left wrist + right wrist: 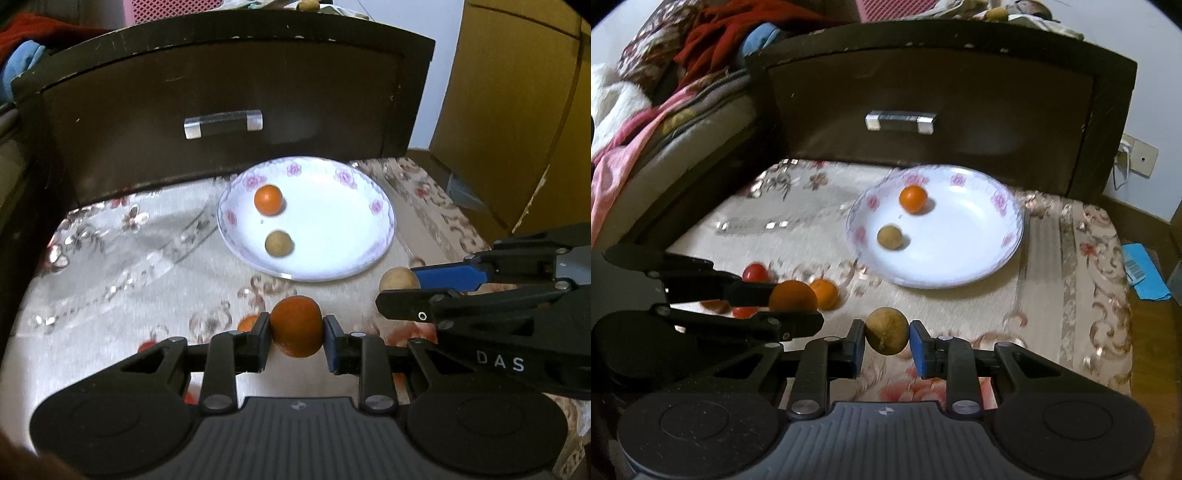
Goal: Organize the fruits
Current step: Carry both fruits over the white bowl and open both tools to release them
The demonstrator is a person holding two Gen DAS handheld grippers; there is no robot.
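Fruits lie in three places as we see them: in the plate [373, 236], loose on the flowered cloth [1071, 295], and between our gripper pads; the white plate with pink flowers on its rim sits on the cloth just in front of the dark drawer front [221, 92] with its clear handle [223, 123]; inside it rest a small orange [268, 199] towards the drawer and a brown-green round fruit [279, 243] nearer to us, the two apart from each other.

Our left gripper [297, 328] is clamped on a larger orange [296, 326], its blue pads pressing both sides, the fruit held clear above the cloth; our right gripper [886, 332] is likewise closed on a tan round fruit [887, 331], gripped at its sides, short of the plate's near rim; in the left wrist view that same tan fruit shows at the tip of the right gripper, beside the plate's right edge.

On the cloth to the left, seen from the right wrist, remain another orange [825, 293], a red tomato [755, 272] and a second red one [744, 312] partly hidden behind the left gripper's fingers; a dark reddish thing beside them is too blurred for us to name.
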